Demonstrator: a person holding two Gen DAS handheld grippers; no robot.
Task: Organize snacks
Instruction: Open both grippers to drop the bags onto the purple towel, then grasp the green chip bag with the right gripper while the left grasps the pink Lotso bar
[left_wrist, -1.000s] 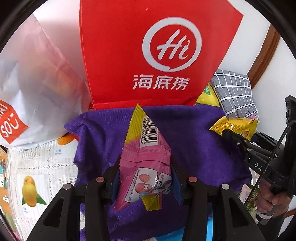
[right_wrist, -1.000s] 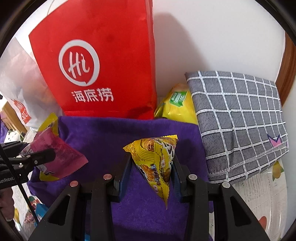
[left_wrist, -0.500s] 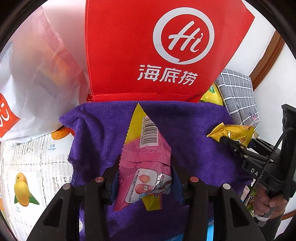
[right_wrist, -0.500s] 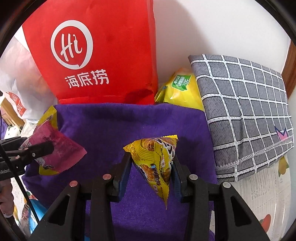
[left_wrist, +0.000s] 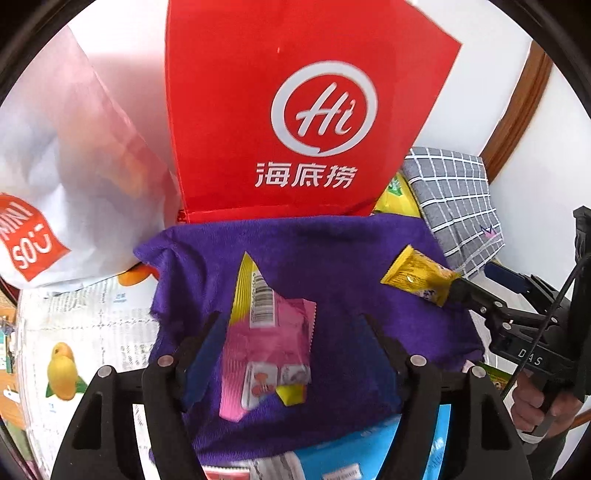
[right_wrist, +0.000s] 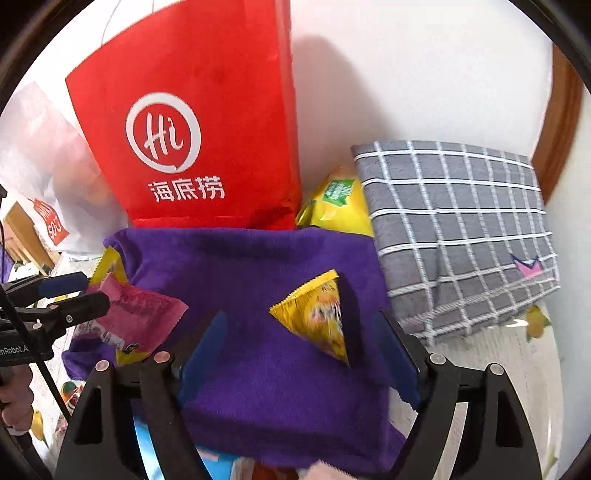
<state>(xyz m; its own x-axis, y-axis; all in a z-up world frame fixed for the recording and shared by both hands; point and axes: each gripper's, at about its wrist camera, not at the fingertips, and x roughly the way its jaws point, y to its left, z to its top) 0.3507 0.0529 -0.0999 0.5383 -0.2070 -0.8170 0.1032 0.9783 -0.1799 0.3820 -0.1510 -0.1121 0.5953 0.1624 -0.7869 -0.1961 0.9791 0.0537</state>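
A pink and yellow snack packet (left_wrist: 264, 343) lies between my left gripper's (left_wrist: 295, 339) open jaws, over the purple towel (left_wrist: 332, 254); the packet also shows in the right wrist view (right_wrist: 136, 321). A yellow snack packet (right_wrist: 317, 317), blurred, sits between my right gripper's (right_wrist: 306, 347) open jaws over the towel (right_wrist: 258, 266). In the left wrist view the yellow packet (left_wrist: 417, 275) shows at the tip of the right gripper (left_wrist: 476, 291).
A red paper bag (left_wrist: 295, 110) stands behind the towel against the wall. A white plastic bag (left_wrist: 55, 177) is at the left. A grey checked cloth (right_wrist: 461, 221) and a yellow-green bag (right_wrist: 336, 206) lie at the right. The tablecloth (left_wrist: 74, 332) has fruit prints.
Both grippers have opened. The pink packet and the yellow packet are let go and now lie tilted between the wide jaws over the towel.
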